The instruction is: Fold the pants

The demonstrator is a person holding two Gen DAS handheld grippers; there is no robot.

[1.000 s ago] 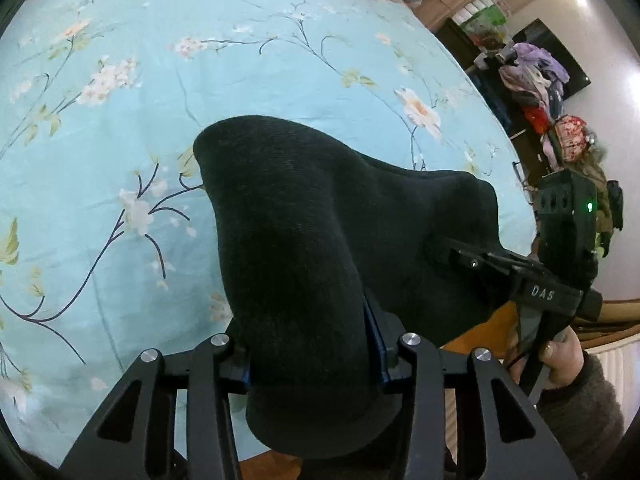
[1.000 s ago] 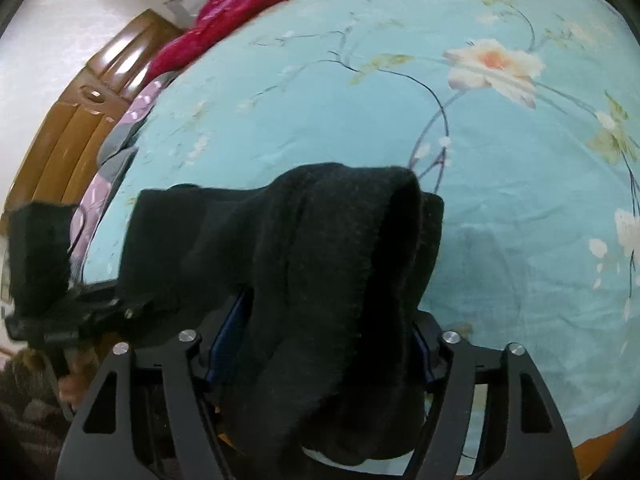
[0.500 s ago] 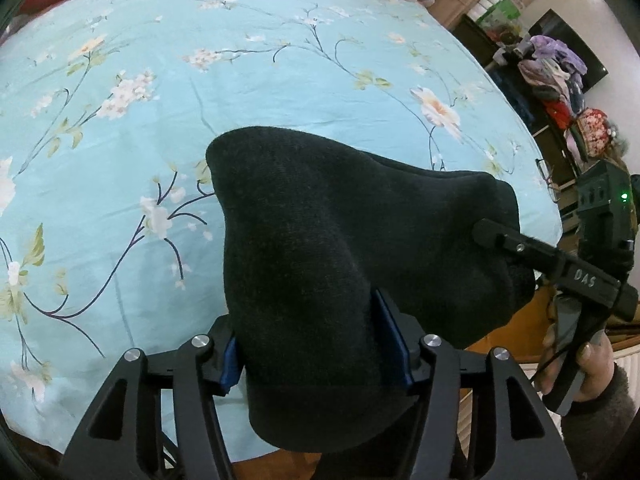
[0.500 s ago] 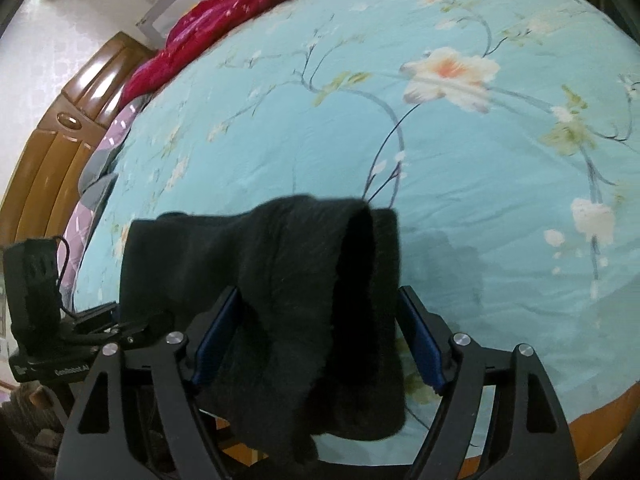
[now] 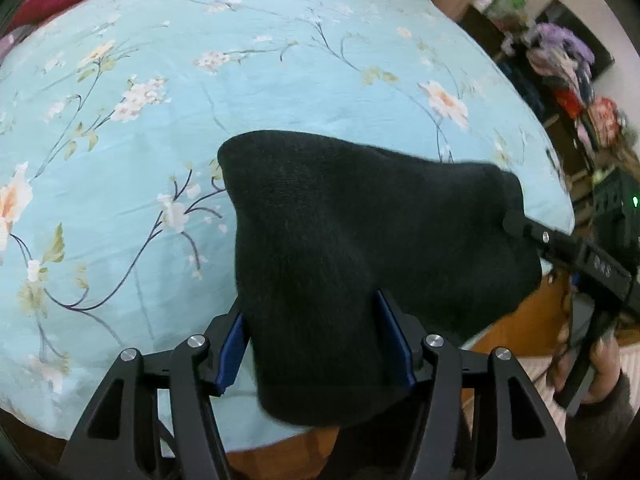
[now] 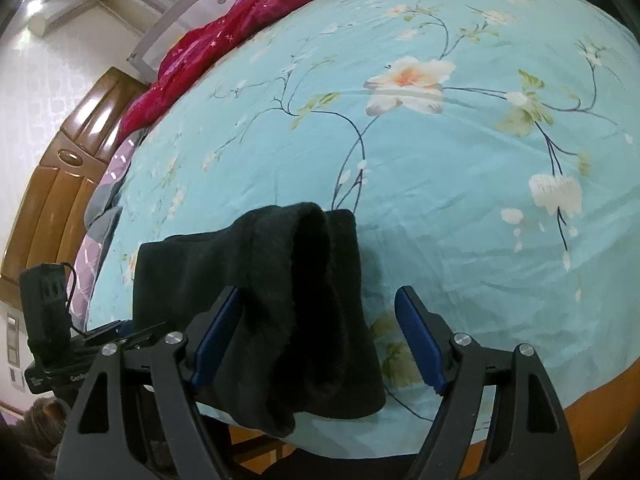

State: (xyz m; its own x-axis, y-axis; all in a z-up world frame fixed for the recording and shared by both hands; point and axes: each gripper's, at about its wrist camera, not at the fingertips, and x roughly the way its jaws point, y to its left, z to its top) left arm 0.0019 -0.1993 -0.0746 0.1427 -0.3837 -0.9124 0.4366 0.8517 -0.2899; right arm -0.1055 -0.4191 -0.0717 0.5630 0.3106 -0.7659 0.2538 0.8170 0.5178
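The black fleece pants (image 5: 352, 248) hang bunched between both grippers above the near edge of a bed with a light blue floral sheet (image 5: 120, 128). My left gripper (image 5: 316, 344) has its blue pads against both sides of the cloth and is shut on it. In the right wrist view the pants (image 6: 288, 304) drape over the left finger (image 6: 216, 336) of my right gripper (image 6: 320, 332), whose jaws stand wide apart, with a gap at the right pad (image 6: 416, 336). The right gripper's tip also shows in the left wrist view (image 5: 516, 222), against the pants' far end.
The sheet (image 6: 440, 160) covers the bed. A red quilt (image 6: 224, 48) and a wooden headboard (image 6: 68, 168) lie at the far end. A cluttered rack of clothes (image 5: 568, 64) stands beyond the bed's right side. The wooden bed frame (image 6: 592, 412) runs below the near edge.
Both grippers have pulled back and up from the bed with the pants. The right gripper's jaws have opened, and the cloth now hangs only over its left finger.
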